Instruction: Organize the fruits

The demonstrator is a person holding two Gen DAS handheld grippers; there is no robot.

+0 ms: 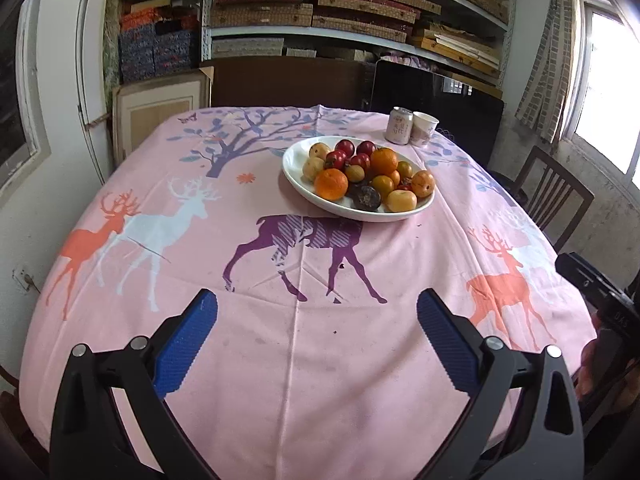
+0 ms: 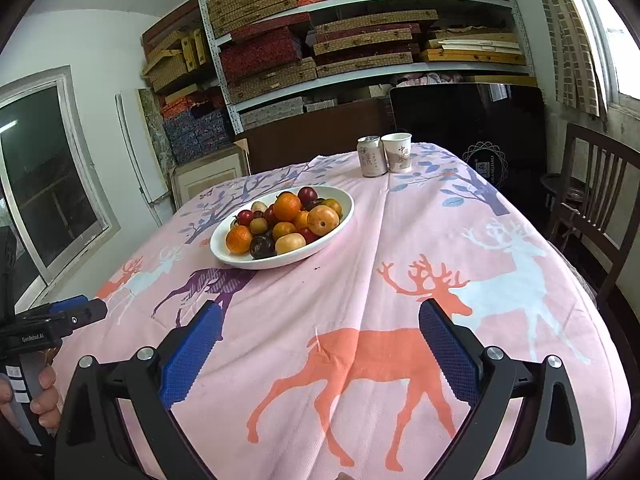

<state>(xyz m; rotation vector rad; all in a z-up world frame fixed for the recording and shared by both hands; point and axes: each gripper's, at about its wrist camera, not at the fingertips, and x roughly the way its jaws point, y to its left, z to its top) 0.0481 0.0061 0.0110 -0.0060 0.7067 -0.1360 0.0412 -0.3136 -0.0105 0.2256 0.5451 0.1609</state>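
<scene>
The left gripper (image 1: 316, 344) with blue ribbed pads is hovering over the near part of the table, and its two fingers are standing wide apart with nothing between them. The right gripper (image 2: 320, 352) is doing the same, spread wide and holding nothing. Both are staying above the pink cotton tablecloth with printed deer and trees (image 1: 280, 360) (image 2: 360, 300).

The white oval ceramic plate (image 1: 298, 184) (image 2: 222, 254) is lying well ahead of both tools, a little to the right of centre from the left tool and to the left of centre from the right one. It is carrying a heap of fruits: round orange tangerines (image 1: 331, 184) (image 2: 287, 206), small dark red fruits (image 1: 345, 147) (image 2: 307, 193), yellowish round fruits (image 1: 401, 201) (image 2: 323, 220) and one dark purple fruit (image 1: 365, 197) (image 2: 262, 247) at the nearer rim.

Farther behind the plate, a small pale drink can (image 1: 399, 125) (image 2: 372, 156) and a white paper cup (image 1: 424, 129) (image 2: 398, 152) are standing upright just beside each other near the far edge of the table
</scene>
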